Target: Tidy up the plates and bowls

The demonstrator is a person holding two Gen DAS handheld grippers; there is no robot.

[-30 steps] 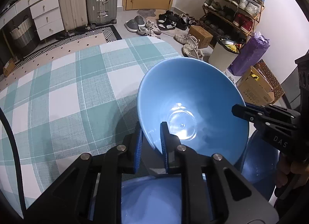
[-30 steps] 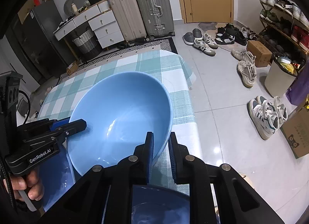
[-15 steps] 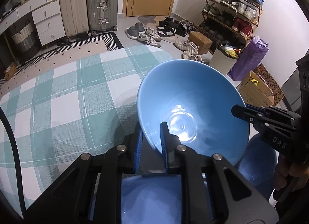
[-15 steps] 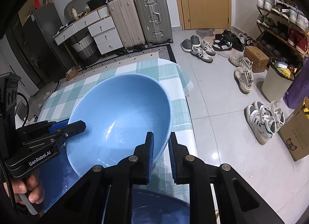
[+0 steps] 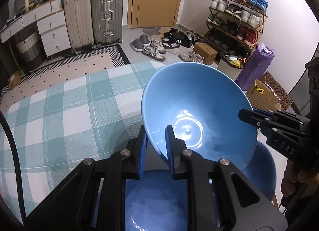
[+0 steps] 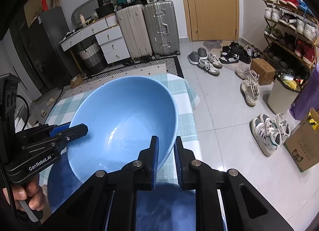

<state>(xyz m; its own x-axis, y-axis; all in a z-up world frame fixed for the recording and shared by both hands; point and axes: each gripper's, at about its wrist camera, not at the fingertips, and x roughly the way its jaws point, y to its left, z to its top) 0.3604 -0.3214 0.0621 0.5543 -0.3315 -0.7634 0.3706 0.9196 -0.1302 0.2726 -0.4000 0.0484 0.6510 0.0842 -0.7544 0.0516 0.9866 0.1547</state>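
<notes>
Above the near right corner of the table (image 5: 59, 111), a light blue bowl (image 5: 195, 109) hangs in the air, pinched on opposite sides of its rim by two handheld grippers. The left gripper (image 5: 156, 141) has its fingers nearly closed on the rim's near edge; the right gripper (image 6: 166, 151) is clamped just as narrowly on the opposite edge. Compared with a second ago, more of the room shows beyond the bowl in both views: door, suitcases (image 5: 93, 16) and shoe rack (image 5: 237, 18) sit lower in frame. The pair appears to have risen, carrying the bowl clear of the checked cloth. Darker blue dishes (image 5: 159, 201) lie directly beneath, at the table's near edge. That suggests the lift is done and the bowl is in transit, likely to be set down onto a matching stack.
</notes>
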